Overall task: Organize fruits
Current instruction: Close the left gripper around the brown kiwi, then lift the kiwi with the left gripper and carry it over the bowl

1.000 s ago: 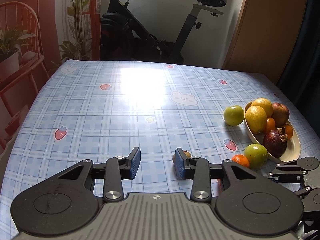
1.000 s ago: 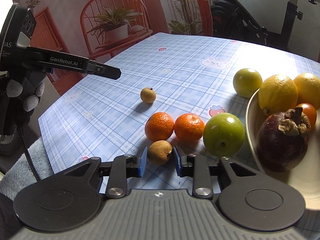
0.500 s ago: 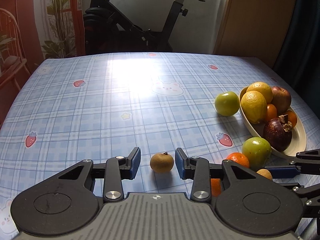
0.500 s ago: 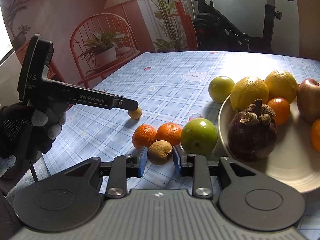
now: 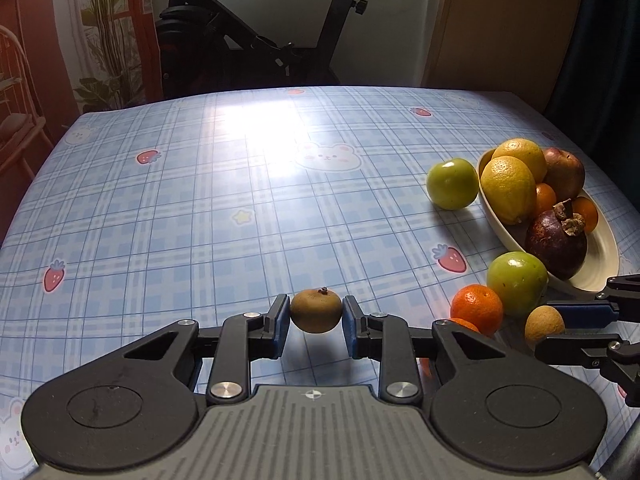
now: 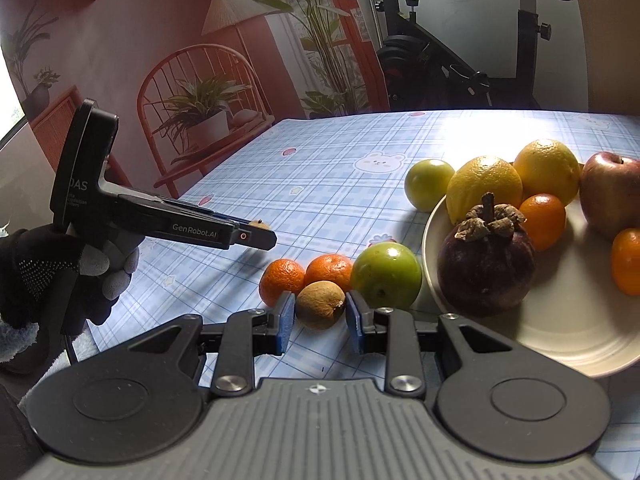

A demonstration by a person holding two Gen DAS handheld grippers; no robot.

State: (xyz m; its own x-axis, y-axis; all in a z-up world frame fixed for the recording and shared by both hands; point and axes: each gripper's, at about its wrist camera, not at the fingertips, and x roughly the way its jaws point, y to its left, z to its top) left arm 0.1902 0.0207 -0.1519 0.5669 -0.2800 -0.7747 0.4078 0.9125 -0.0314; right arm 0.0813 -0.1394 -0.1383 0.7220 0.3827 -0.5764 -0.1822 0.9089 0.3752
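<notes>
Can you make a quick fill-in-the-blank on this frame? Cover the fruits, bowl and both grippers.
1. Each gripper, left gripper and right gripper, is shut on a small ____ fruit.
2. The dark purple fruit lies in the ____.
3. On the tablecloth, ____ green fruits lie outside the white bowl.
4. Two ____ tangerines lie beside the nearer green fruit.

Missing: brown; bowl; two; orange

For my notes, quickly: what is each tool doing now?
Left tool: just closed on a small brown fruit.
Right tool: holding another small brown fruit.
</notes>
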